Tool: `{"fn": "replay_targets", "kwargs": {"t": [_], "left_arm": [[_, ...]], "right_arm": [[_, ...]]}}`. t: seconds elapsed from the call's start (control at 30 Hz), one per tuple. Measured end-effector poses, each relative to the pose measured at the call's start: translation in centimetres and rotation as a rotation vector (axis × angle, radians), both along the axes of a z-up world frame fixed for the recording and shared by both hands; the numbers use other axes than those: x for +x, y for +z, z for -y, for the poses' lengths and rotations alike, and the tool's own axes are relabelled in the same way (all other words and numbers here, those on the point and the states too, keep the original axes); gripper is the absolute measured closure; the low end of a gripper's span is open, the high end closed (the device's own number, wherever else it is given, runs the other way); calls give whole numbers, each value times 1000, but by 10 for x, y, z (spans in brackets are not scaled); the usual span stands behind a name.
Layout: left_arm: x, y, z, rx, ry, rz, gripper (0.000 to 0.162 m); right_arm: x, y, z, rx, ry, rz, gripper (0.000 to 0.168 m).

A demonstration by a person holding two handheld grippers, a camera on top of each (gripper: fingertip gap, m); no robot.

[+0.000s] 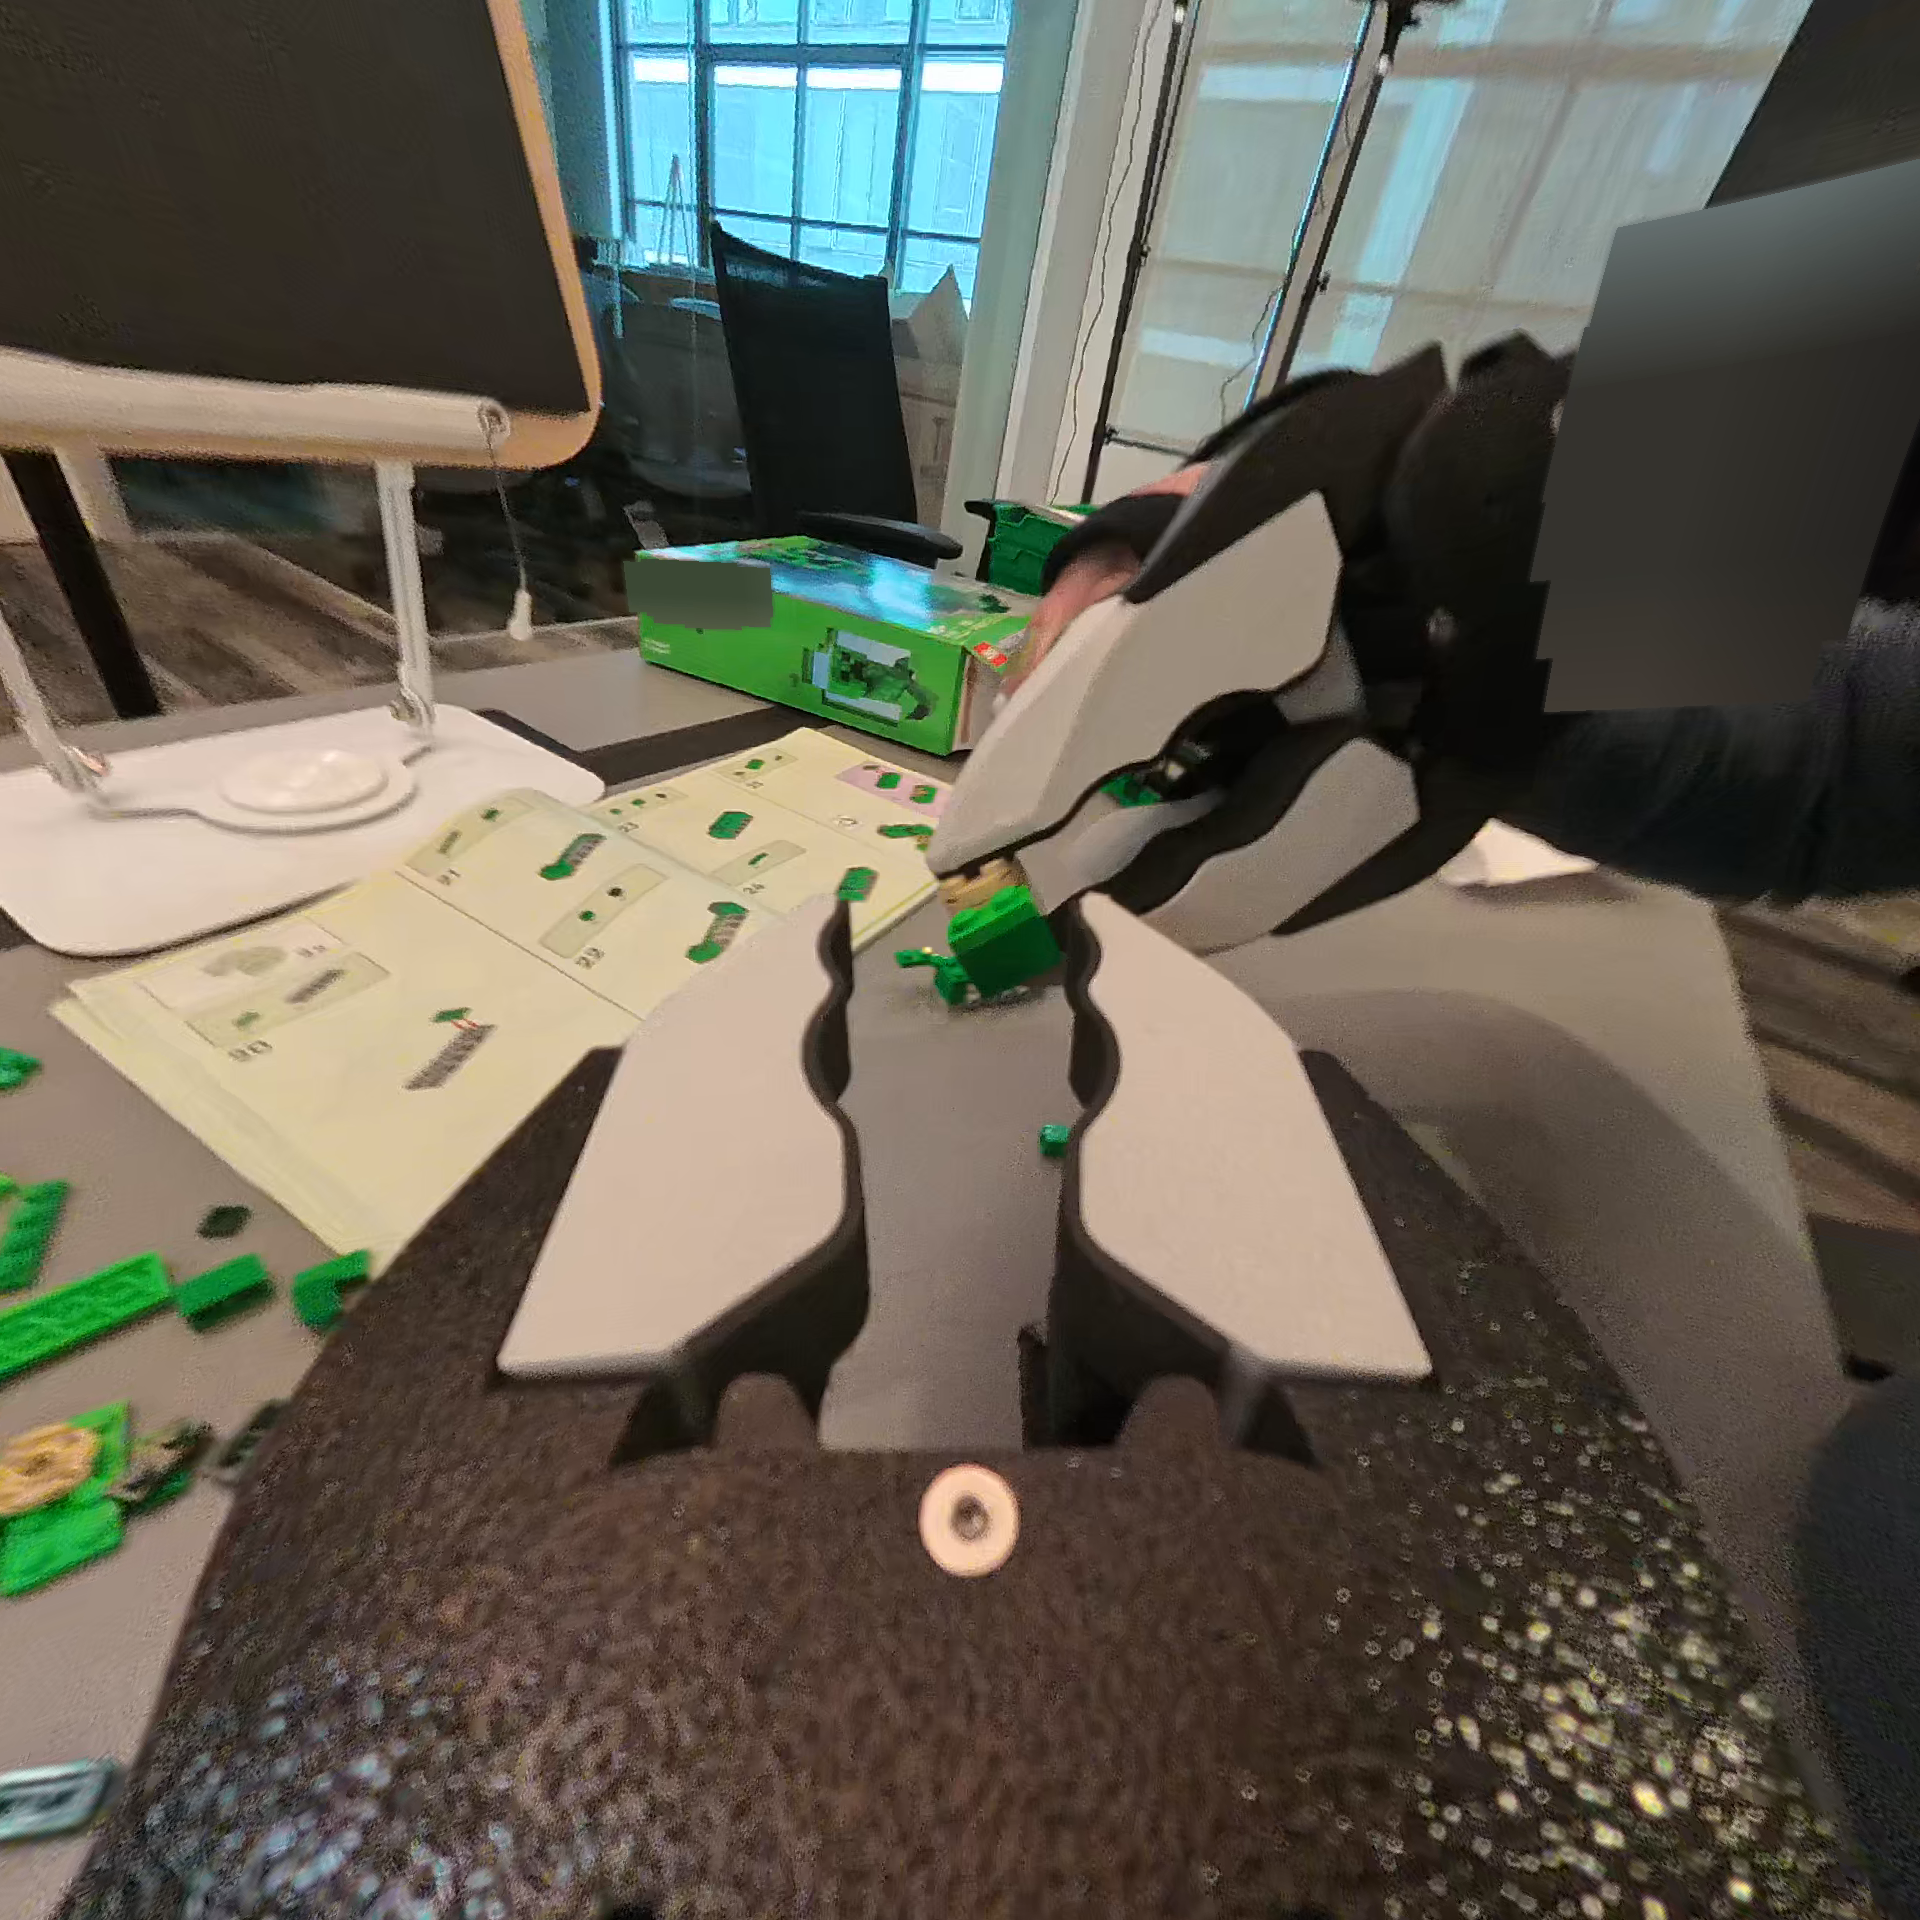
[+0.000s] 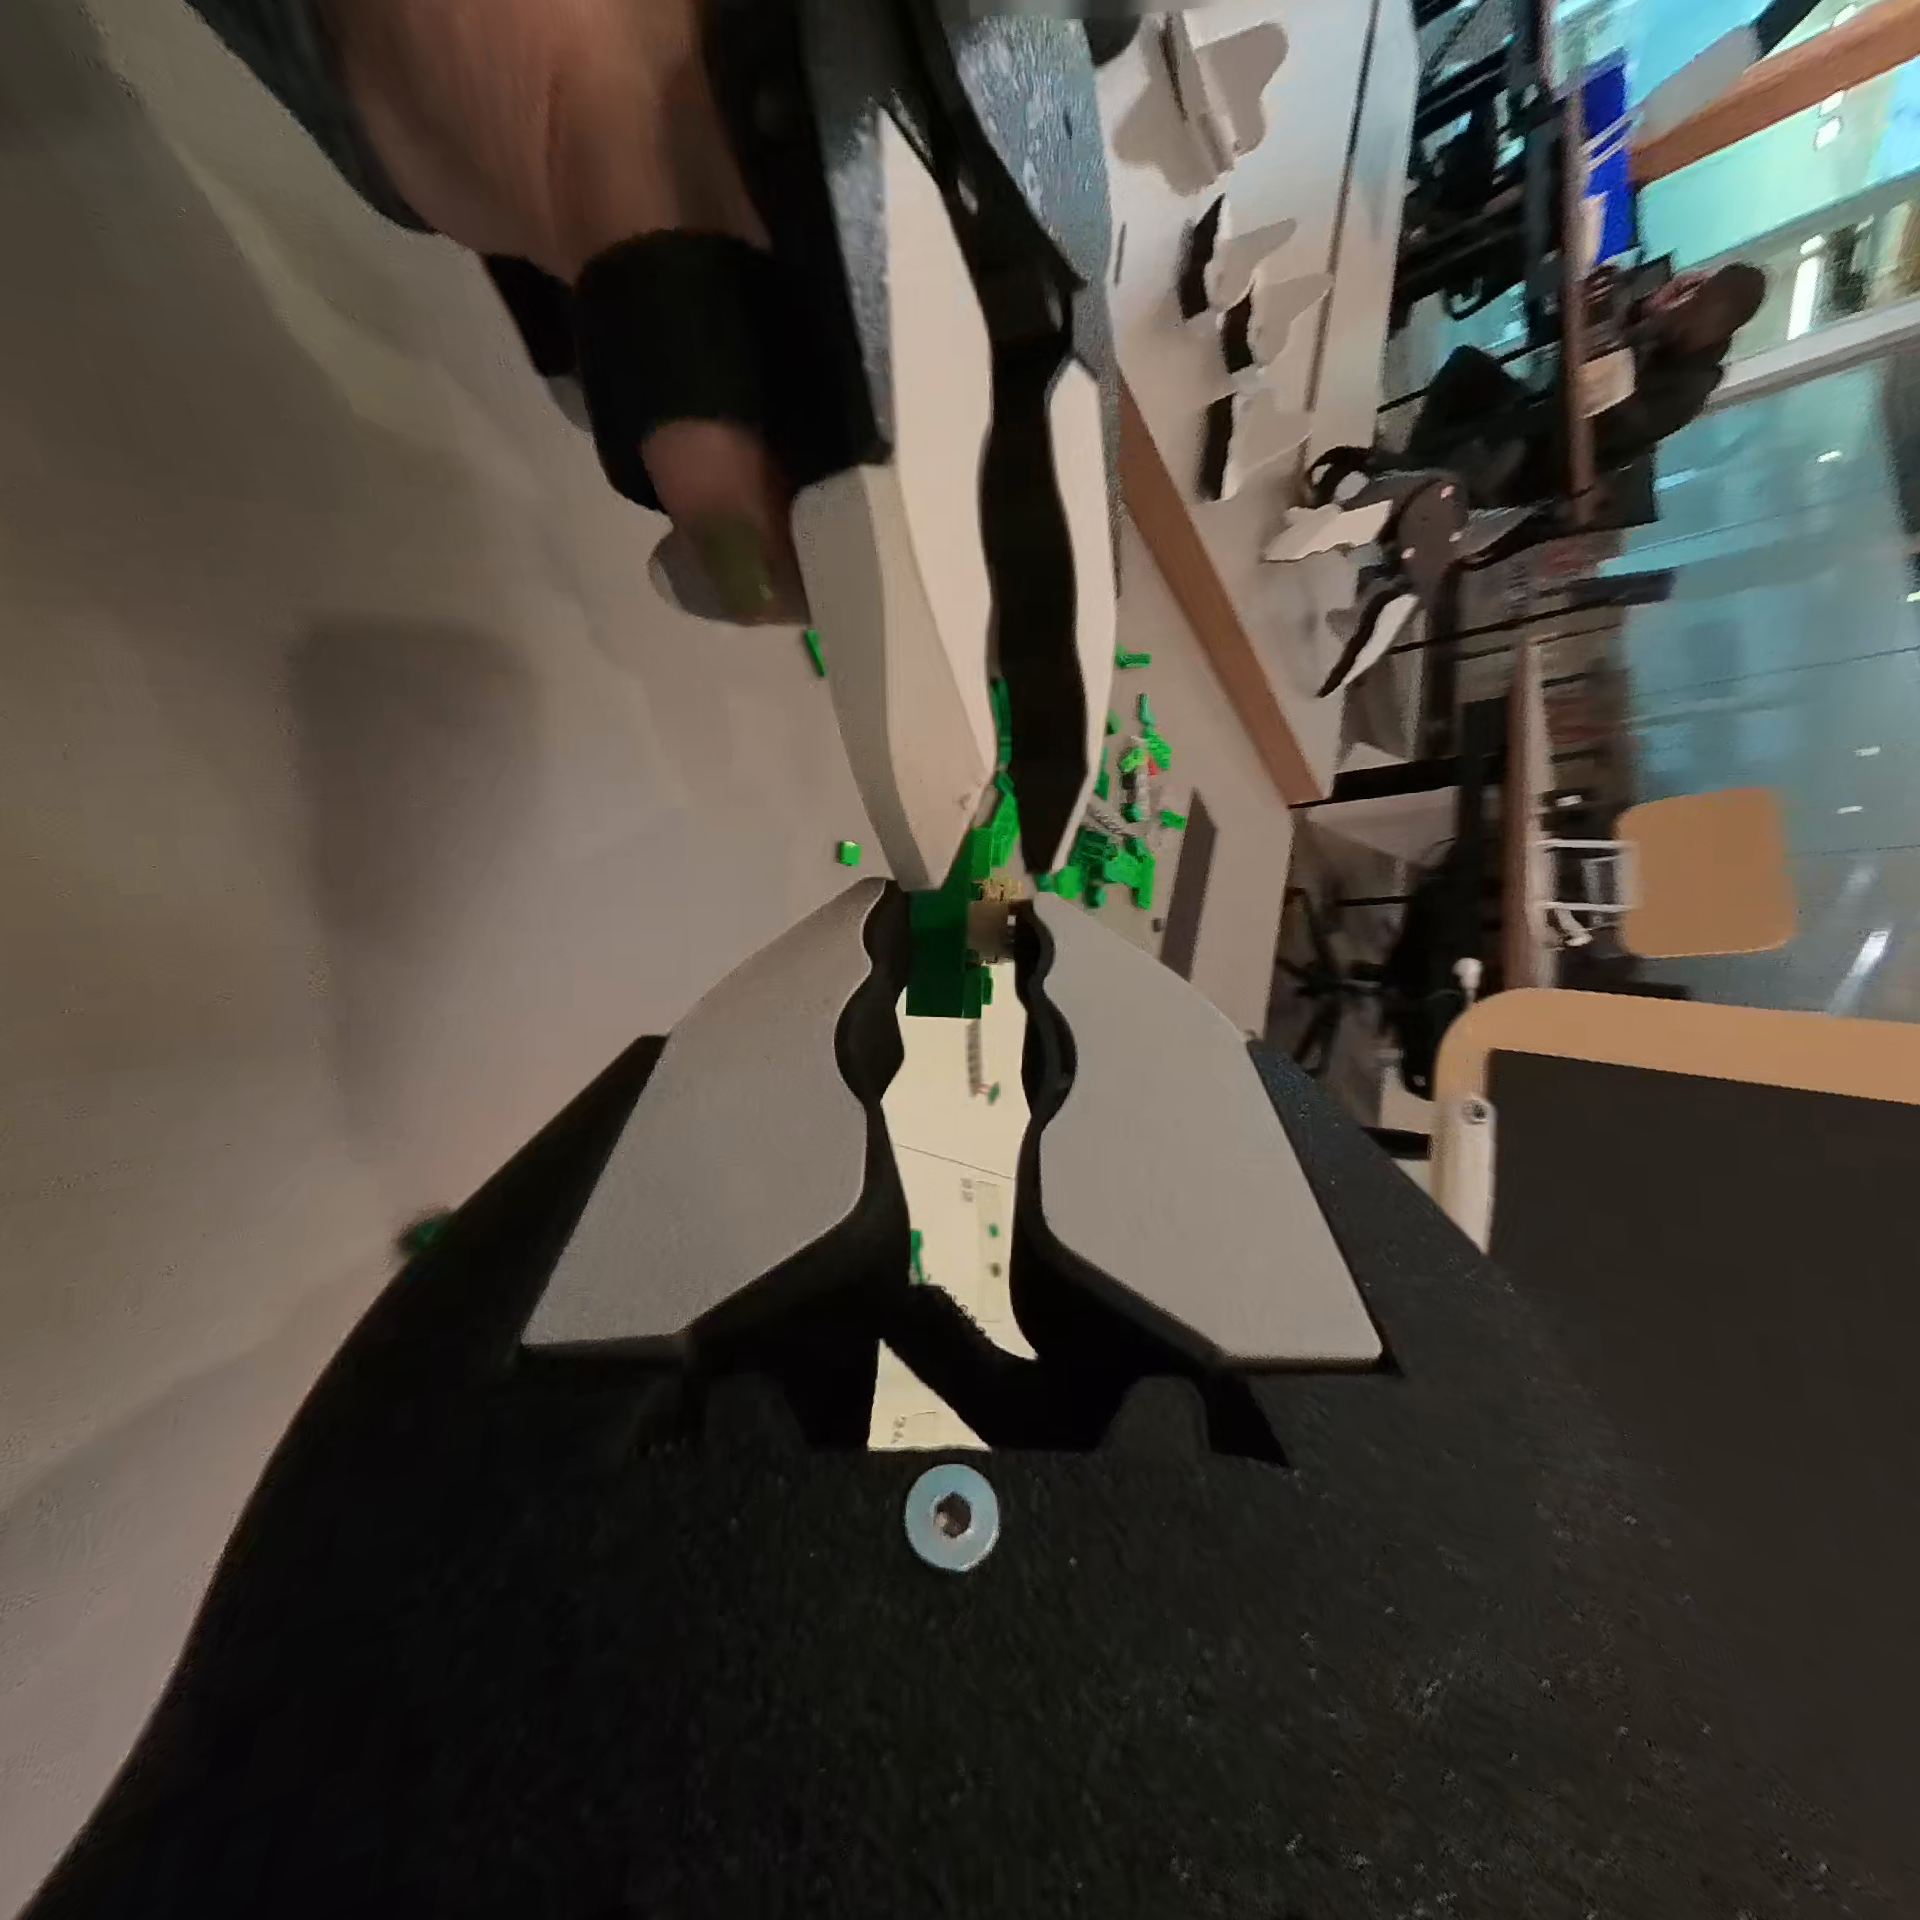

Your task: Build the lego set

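Right hand-held gripper (image 1: 987, 878) pinches one green assembly (image 1: 1000, 940).

The instruction booklet (image 1: 499, 987), lying open on the table at near left in the left wrist view, bears small printed step numbers beside its building diagrams. The green box (image 1: 831, 644) farther back carries a small red logo patch and printed panels, partly covered by a blurred patch. Nothing else in either view shows writing.
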State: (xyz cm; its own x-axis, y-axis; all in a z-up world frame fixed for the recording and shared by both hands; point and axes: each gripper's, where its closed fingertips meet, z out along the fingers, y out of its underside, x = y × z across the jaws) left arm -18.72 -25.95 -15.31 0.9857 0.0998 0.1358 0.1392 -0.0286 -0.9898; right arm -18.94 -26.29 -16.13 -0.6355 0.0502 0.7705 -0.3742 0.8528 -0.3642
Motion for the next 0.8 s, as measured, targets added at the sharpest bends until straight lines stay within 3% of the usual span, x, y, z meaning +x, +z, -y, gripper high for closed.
{"fn": "replay_targets", "kwargs": {"t": [0.2,0.5,0.8], "left_arm": [[10,-13,4,-141,-30,-273,126],[18,-10,-2,-87,-107,0,127],[15,-1,-6,-7,-121,187,131]], "right_arm": [[2,3,-6,5,-10,121,149],[6,-1,-11,94,-14,175,149],[6,6,-6,206,23,-59,149]]}}
